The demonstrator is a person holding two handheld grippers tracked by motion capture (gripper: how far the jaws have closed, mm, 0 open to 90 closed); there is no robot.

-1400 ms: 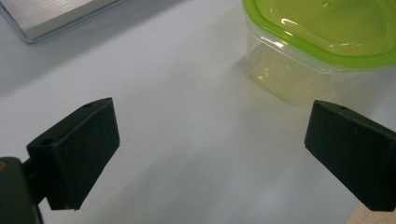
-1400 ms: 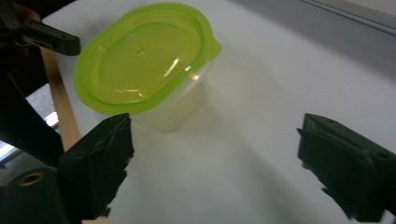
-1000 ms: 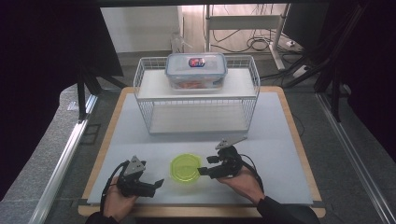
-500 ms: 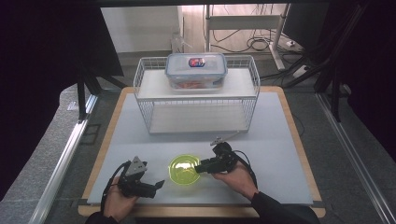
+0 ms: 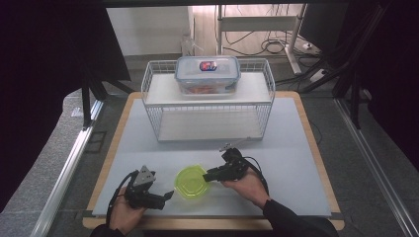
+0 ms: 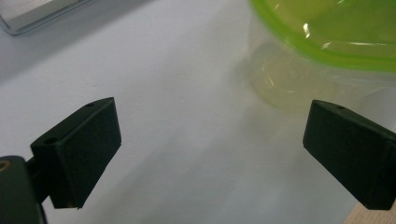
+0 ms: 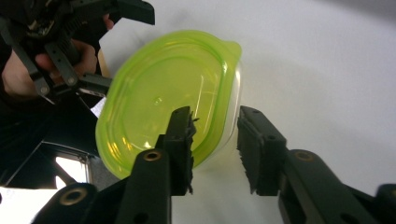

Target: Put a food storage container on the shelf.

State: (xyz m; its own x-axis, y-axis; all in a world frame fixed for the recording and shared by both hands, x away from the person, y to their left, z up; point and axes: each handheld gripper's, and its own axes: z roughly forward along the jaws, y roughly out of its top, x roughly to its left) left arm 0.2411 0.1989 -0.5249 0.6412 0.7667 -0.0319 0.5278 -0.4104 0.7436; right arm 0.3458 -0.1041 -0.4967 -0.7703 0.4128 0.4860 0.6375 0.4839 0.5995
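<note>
container (image 5: pixel 191 181) – light, thin, slick plastic, green lid (image 7: pixel 163 112) | right gripper (image 7: pixel 215 140) straddles its 3 o'clock rim, jaws just narrowed, seemingly not pinching | left gripper (image 6: pixel 210 154) agape, empty

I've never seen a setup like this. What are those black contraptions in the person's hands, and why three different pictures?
No robot here: a person holds a pair of hand-worked black tongs in each hand, the left tongs and the right tongs. The high view looks down on the pale grey table from above. The other two pictures come from small cameras riding on the tongs, looking along their jaws. On the table sits a small clear plastic container with a lime-green lid, and behind it a white wire rack carrying a clear lidded storage box. The right tongs straddle the lid's rim; their jaws have just been closing, then eased slightly, and I cannot tell whether they press it. The left tongs are open beside the container, holding nothing.
</note>
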